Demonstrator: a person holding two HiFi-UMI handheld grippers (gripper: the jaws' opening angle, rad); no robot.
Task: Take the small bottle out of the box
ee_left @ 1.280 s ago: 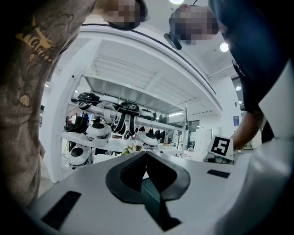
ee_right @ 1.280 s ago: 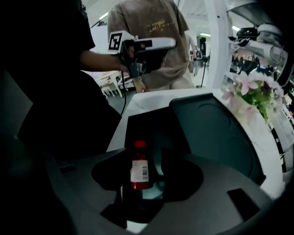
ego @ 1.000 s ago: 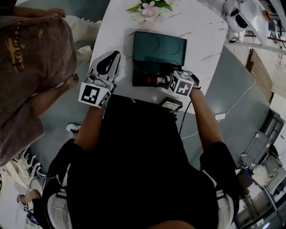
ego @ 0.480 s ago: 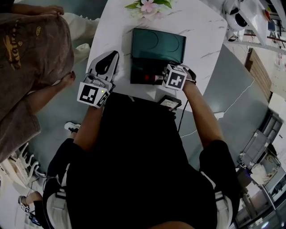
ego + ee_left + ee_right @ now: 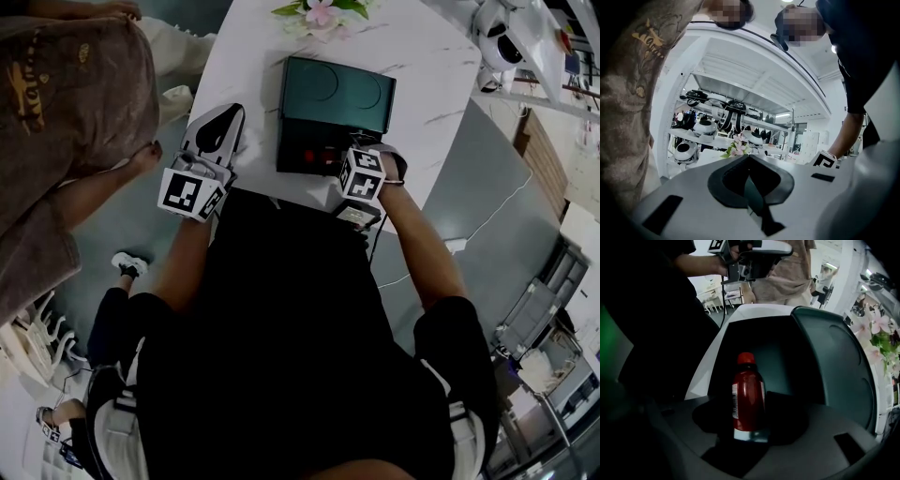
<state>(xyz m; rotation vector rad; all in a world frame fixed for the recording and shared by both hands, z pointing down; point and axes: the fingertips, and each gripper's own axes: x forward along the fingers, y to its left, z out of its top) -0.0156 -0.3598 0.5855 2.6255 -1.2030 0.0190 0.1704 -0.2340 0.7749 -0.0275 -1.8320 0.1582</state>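
A dark green box (image 5: 337,94) lies open on the white marble table (image 5: 431,66), lid folded back. The small red bottle (image 5: 326,155) with a red cap lies in the box's near half. My right gripper (image 5: 339,161) reaches into that half from the right. In the right gripper view the bottle (image 5: 747,390) sits between the fingers of my right gripper (image 5: 749,401), and its cap points away. The jaws are closing around it; I cannot see the pads pressing. My left gripper (image 5: 228,114) rests shut at the table's left edge, its tips (image 5: 747,157) together, holding nothing.
Pink flowers (image 5: 319,14) stand at the table's far edge behind the box. A small dark device (image 5: 356,216) with a cable sits at the near table edge under my right wrist. A person in a brown shirt (image 5: 66,112) stands close on the left.
My right gripper has shifted a little left, further over the box's near half and along the bottle. The left gripper has barely moved.
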